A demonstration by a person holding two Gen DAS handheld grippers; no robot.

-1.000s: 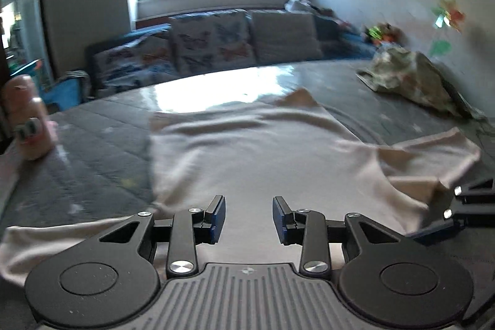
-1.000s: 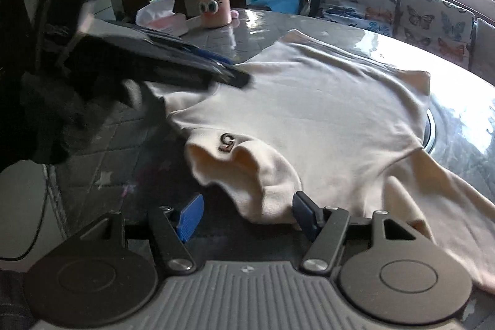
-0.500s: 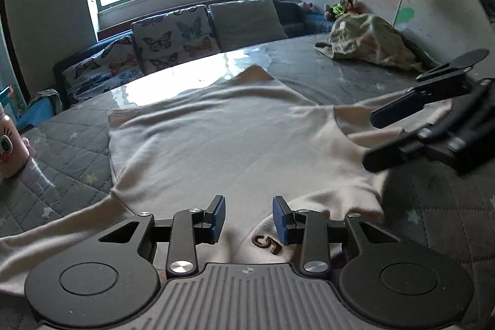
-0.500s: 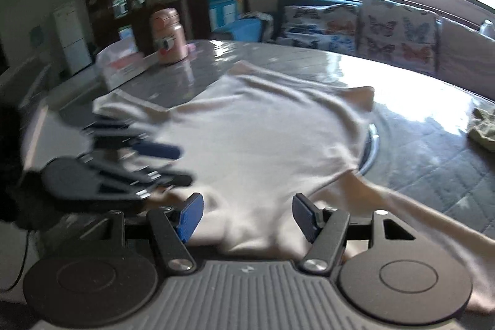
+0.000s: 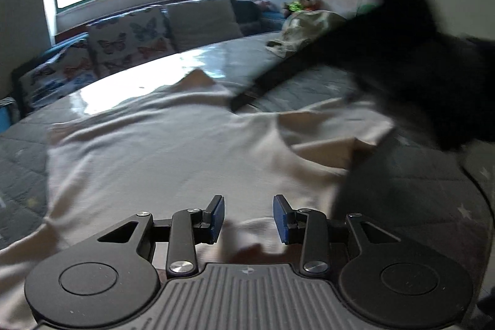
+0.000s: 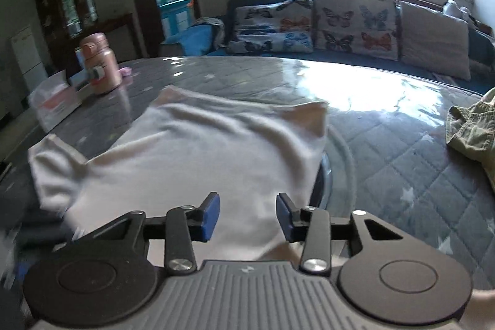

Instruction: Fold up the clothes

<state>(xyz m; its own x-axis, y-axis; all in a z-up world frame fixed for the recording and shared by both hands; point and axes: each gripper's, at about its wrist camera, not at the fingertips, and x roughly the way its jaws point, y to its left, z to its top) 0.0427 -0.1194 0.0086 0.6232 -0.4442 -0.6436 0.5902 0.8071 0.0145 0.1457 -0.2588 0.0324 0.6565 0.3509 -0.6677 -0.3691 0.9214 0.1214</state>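
Observation:
A cream long-sleeved top [image 5: 173,156] lies spread on the grey quilted table [image 5: 411,200]. It also shows in the right wrist view [image 6: 204,156]. My left gripper [image 5: 248,217] is open and empty, low over the near edge of the top. My right gripper [image 6: 247,215] is open and empty over the top's near part. The right gripper's blurred dark shape [image 5: 402,51] crosses the upper right of the left wrist view, above a sleeve [image 5: 334,138]. The other sleeve [image 6: 52,169] lies at the left of the right wrist view.
A pink bottle [image 6: 100,67] and a tissue box [image 6: 54,102] stand at the table's far left. A crumpled olive garment [image 6: 473,129] lies at the right, also seen in the left wrist view [image 5: 309,33]. A sofa with butterfly cushions [image 6: 340,20] runs behind the table.
Both grippers have swung over the top, still open. The right gripper has risen and moved across the left wrist view. The right wrist view has turned toward the sofa.

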